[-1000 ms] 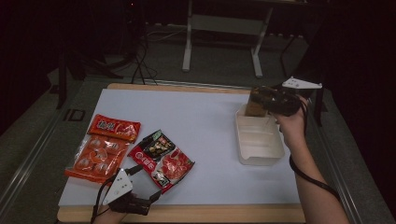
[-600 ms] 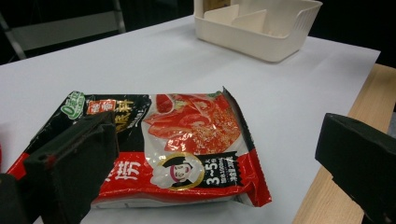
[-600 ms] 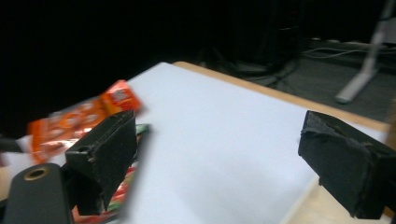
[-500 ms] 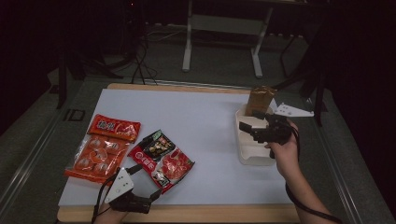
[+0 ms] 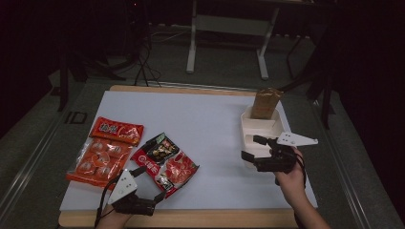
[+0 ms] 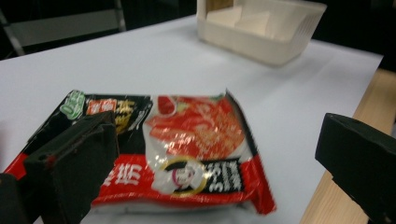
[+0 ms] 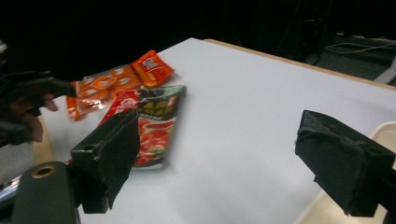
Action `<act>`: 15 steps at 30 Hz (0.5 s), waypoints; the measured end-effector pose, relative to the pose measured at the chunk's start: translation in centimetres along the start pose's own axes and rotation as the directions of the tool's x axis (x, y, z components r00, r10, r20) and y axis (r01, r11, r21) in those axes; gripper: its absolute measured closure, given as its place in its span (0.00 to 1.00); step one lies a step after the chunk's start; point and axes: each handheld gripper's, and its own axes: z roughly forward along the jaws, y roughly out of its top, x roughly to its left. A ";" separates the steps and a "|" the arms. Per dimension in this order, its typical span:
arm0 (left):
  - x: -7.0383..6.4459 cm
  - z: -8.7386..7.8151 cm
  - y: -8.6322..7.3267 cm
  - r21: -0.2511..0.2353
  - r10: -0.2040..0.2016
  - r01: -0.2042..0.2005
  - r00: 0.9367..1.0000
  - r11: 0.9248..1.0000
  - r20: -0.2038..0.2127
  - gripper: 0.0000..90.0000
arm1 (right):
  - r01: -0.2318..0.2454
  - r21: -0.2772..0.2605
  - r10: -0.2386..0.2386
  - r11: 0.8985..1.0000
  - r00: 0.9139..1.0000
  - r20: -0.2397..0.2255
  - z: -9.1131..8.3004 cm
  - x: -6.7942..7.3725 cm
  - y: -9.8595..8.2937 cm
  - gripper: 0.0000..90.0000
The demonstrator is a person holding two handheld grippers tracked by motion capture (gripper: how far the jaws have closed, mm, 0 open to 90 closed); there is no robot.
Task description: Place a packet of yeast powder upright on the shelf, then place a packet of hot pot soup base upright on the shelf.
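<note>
The left tongs are gaping wide around the near corner of the red packet, which is lying flat on the bench. The right tongs, also wide and empty, are hovering beside the tray. Closing on that slick, flat foil risks pinching only an edge, so the packet may be slipping out or sliding away.

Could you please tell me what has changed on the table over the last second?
The right gripper let go of the brown packet, which now stands in the far end of the cream tray, and drew back toward the person, jaws open. The left gripper stayed open at the near edge by the red-and-black packet; the orange packet has not moved.
</note>
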 end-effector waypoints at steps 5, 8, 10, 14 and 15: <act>0.4 -0.1 0.3 0.011 -0.047 0.047 0.998 0.999 -0.029 0.00 | -0.008 -0.003 0.008 1.000 0.999 -0.033 -0.5 1.0 -0.8 0.15; 0.5 -0.1 0.5 0.027 -0.086 0.086 0.996 0.996 0.002 0.00 | 0.019 -0.001 -0.019 1.000 0.999 -0.026 -0.8 1.4 -1.2 0.15; 0.6 0.0 0.5 0.032 -0.095 0.095 0.995 0.995 0.007 0.00 | 0.022 -0.001 -0.022 1.000 0.999 -0.026 -0.9 1.5 -1.2 0.15; 0.4 0.7 1.3 0.070 -0.098 0.094 0.994 0.993 0.056 0.00 | 0.021 -0.019 -0.022 1.000 0.999 -0.031 -1.5 1.8 -1.5 0.15; 0.4 0.7 1.3 0.070 -0.098 0.094 0.994 0.993 0.056 0.00 | 0.016 -0.019 -0.017 1.000 0.999 -0.035 -1.6 1.8 -1.6 0.15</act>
